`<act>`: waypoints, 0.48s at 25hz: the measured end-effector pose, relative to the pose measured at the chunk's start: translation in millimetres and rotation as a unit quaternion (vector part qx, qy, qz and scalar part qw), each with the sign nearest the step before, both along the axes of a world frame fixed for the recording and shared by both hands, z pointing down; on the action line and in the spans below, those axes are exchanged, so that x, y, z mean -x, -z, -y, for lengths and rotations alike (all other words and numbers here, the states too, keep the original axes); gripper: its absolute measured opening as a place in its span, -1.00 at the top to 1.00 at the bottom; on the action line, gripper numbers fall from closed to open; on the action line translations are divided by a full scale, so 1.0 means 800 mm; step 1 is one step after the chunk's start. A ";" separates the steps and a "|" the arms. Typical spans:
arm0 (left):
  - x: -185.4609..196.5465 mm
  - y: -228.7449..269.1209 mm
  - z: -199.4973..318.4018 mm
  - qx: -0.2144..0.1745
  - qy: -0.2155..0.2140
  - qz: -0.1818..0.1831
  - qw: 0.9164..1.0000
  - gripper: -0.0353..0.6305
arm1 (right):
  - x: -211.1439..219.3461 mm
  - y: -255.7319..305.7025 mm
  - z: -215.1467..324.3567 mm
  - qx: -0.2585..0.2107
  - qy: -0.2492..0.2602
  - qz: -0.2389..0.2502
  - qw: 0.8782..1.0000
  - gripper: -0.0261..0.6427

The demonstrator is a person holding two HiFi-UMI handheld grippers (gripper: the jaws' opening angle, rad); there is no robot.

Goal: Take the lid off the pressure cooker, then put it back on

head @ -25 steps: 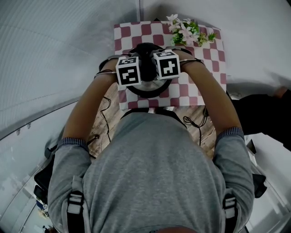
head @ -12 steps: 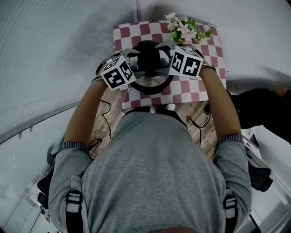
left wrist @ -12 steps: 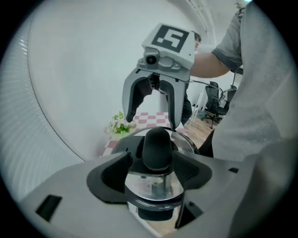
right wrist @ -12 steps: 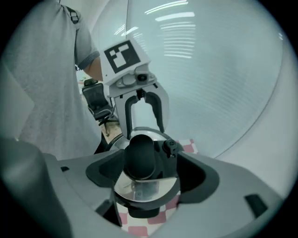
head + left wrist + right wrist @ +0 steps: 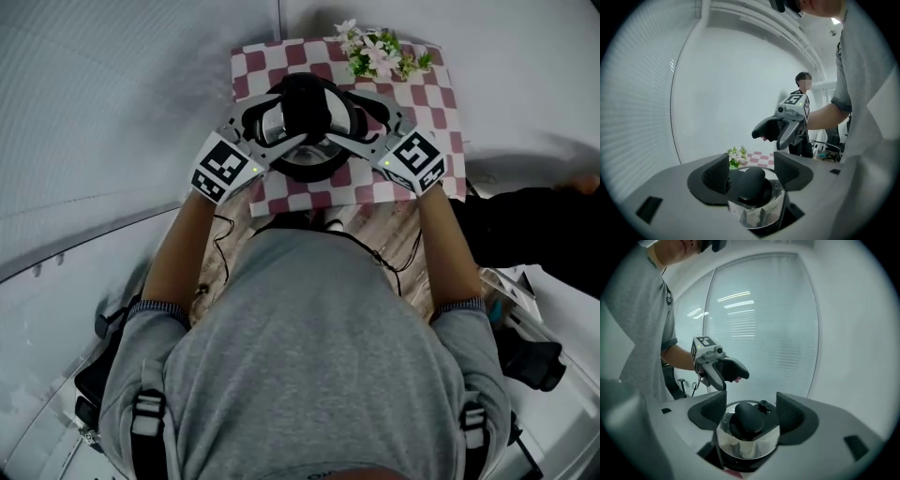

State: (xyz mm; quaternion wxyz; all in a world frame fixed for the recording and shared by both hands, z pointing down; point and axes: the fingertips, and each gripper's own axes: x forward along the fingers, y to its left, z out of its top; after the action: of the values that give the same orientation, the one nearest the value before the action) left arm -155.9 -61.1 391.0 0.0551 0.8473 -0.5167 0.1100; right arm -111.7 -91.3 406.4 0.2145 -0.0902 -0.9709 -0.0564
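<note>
The steel pressure cooker lid (image 5: 305,108) with its black knob hangs just above the dark pot (image 5: 314,172) on the checked cloth. My left gripper (image 5: 270,129) holds it from the left and my right gripper (image 5: 361,122) from the right, both nearly level. In the left gripper view the lid (image 5: 757,206) sits between the wide-set jaws of the left gripper (image 5: 752,171), which have opened slightly wider. In the right gripper view the lid (image 5: 747,439) sits between the jaws of the right gripper (image 5: 751,411), which have just been closing on it.
A red-and-white checked cloth (image 5: 441,103) covers the small table, with a bunch of flowers (image 5: 375,54) at its far edge. Cables (image 5: 394,246) lie on the wooden surface in front. Another person in dark clothes (image 5: 534,225) stands at the right.
Both grippers have swung out from above the pot to its two sides, tipped from steeply down to nearly level, and risen. The lid has come up with them.
</note>
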 end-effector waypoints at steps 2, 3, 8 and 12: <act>-0.007 0.009 -0.009 -0.016 0.019 -0.013 1.000 -0.08 | -0.013 0.009 -0.005 0.012 -0.017 0.025 0.999 -0.11; -0.011 0.013 -0.014 -0.025 0.029 -0.018 0.999 -0.08 | -0.019 0.015 -0.008 0.017 -0.024 0.038 0.999 -0.11; -0.029 0.038 -0.043 -0.075 0.086 -0.045 0.993 -0.08 | -0.047 0.046 -0.029 0.024 -0.044 0.101 0.994 -0.06; -0.044 0.041 -0.062 -0.084 0.113 -0.053 0.989 -0.08 | -0.069 0.057 -0.049 0.026 -0.051 0.129 0.990 0.02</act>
State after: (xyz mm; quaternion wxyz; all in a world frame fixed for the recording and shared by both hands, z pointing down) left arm -120.4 -11.2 357.9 0.0234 0.7899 -0.6126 0.0140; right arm -56.4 -52.4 361.0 0.0877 -0.0380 -0.9949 -0.0308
